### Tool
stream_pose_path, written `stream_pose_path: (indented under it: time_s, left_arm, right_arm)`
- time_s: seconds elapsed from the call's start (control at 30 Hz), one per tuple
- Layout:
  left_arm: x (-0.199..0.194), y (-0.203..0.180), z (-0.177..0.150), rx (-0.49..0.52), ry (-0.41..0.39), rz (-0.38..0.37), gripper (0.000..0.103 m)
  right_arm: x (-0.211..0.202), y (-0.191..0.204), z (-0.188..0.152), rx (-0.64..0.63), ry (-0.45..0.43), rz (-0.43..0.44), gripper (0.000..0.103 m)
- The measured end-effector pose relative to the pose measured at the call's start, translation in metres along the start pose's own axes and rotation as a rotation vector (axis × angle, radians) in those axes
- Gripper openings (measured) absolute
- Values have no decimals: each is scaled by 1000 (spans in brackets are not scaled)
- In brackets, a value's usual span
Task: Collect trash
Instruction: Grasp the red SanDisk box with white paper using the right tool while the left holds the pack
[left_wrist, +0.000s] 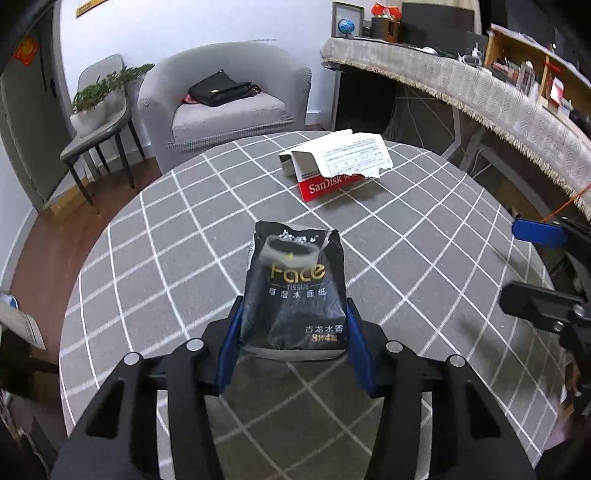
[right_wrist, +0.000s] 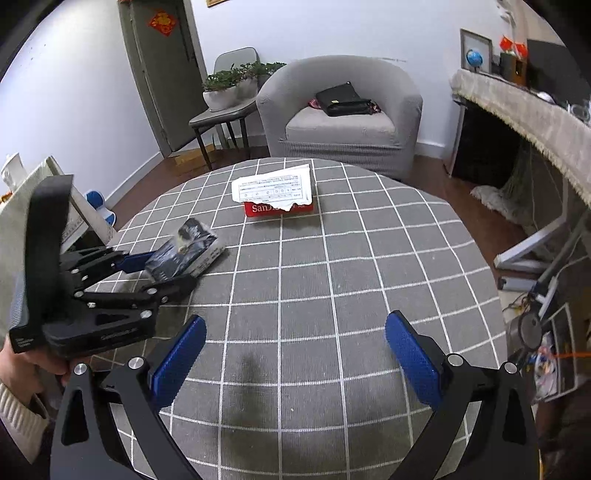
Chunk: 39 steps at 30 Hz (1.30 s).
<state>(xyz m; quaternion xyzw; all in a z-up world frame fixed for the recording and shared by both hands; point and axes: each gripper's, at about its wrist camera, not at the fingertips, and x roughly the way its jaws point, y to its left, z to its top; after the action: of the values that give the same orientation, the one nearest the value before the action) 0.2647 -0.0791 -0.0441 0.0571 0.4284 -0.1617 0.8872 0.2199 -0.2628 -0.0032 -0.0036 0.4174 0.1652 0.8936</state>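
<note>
Tissue pack: a black, opened "Face" tissue pack (left_wrist: 295, 291) lies on the round worktop (left_wrist: 424, 280), which is covered by a grey cloth with a white grid; in the left wrist view its near end sits right between the two blue pads.
Left gripper: the left gripper (left_wrist: 294, 339) is clamped on the near end of the tissue pack, one blue pad flat against each side; the jaws stand about half open around the pack's width.
Left gripper from the side: in the right wrist view the left gripper (right_wrist: 162, 271) comes in low from the left edge, with the tissue pack (right_wrist: 188, 251) between its fingers and the pack's far end down on the cloth.
Hand: a hand (right_wrist: 33, 363) with a cream knitted cuff holds the left gripper's handle.
Right gripper: the right gripper (right_wrist: 295, 356) hangs above bare cloth near the worktop's near edge, jaws spread wide, nothing between the pads, touching nothing.
Other trash: a red SanDisk package (left_wrist: 328, 186) with torn white printed paper (left_wrist: 354, 155) lying over it sits farther across the worktop, well apart from both grippers.
Background: a grey armchair (right_wrist: 340, 110) beyond the worktop carries a black bag (right_wrist: 343, 99).
</note>
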Motion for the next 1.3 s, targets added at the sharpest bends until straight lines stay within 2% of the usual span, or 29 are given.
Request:
stream_pose_path:
  time_s: [0.2,0.33,0.47,0.63,0.77,0.97,1.3]
  left_arm:
    - [-26,11,-11,-48,-32,-14,53]
    - [-42,15,-16,-32,-52,-16,53]
    - [-48,21,-20,-42,-53,-50,53]
    - [-50,29,-23,-84,-44,-89,53]
    - [-50,34,-22,-118,-46,-120,53]
    - [-52,46,-26,-146,-44,-125,53]
    - [-57,68,-33,-170,-46,-92,53]
  right_arm:
    - [-3,13,10,-11,-51,14,98]
    - [-2,27,17,-29,-71,27,98]
    - [8,36,26,-46,-72,33,98]
    - [36,32,49,-20,-44,19,99]
    - [67,33,68,-38,-10,-32,99]
    - [93,32,88,-43,-2,-83,99]
    - [121,39,112,-94,32,-84,98]
